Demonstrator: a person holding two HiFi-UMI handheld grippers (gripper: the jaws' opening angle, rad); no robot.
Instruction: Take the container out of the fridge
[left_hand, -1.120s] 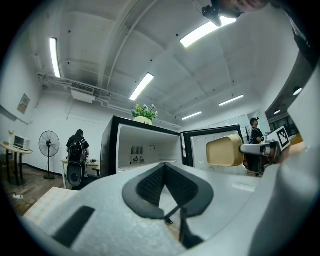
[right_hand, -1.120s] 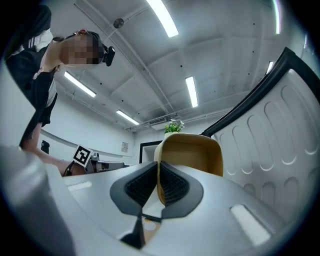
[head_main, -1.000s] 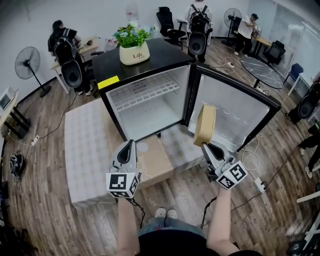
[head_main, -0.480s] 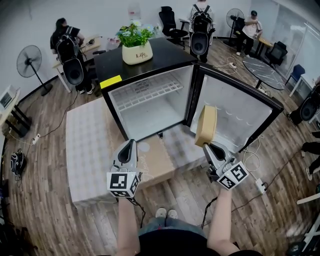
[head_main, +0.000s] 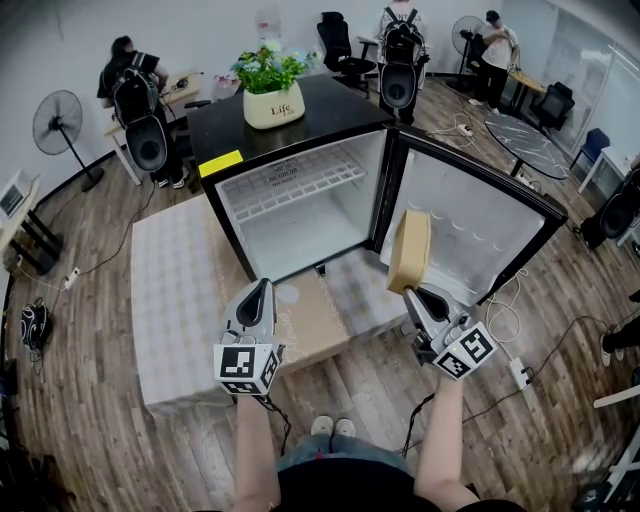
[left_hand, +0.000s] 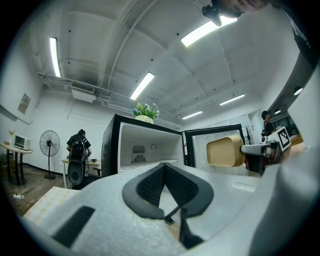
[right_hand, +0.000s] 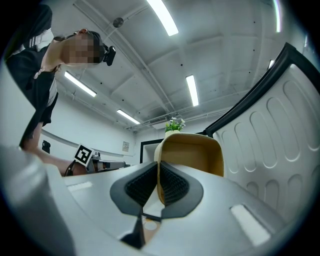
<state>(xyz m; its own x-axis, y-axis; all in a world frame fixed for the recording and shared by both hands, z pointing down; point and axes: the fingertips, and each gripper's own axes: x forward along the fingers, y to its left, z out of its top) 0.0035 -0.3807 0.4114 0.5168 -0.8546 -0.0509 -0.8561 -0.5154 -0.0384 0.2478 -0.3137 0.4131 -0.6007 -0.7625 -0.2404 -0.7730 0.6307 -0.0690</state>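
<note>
A: What is held in the right tongs (head_main: 413, 290)?

B: A tan container (head_main: 410, 250) is clamped there. One of its walls is pinched tightly between the two pads. It is held in the air, outside the fridge (head_main: 300, 230), just in front of the white inner lining of the open door (head_main: 480, 215).

A: And the left tongs (head_main: 262, 288)?

B: They are closed to a point, and nothing is gripped between them. They are held low in front of the fridge opening, above a cardboard sheet (head_main: 310, 320) laid on the low desk (head_main: 170, 290).

A: What can be seen of the fridge itself?

B: A white interior is shown, with a wire shelf (head_main: 290, 185) fitted near the top. A potted plant (head_main: 268, 90) is set on the black top, and a yellow note (head_main: 217, 164) is stuck at its front left corner.

A: What else is shown in the room?

B: A wooden floor (head_main: 90, 400) is seen all around the desk. A standing fan (head_main: 55, 125) is placed at the left, and several people (head_main: 130, 70) are seen at the far end.
</note>
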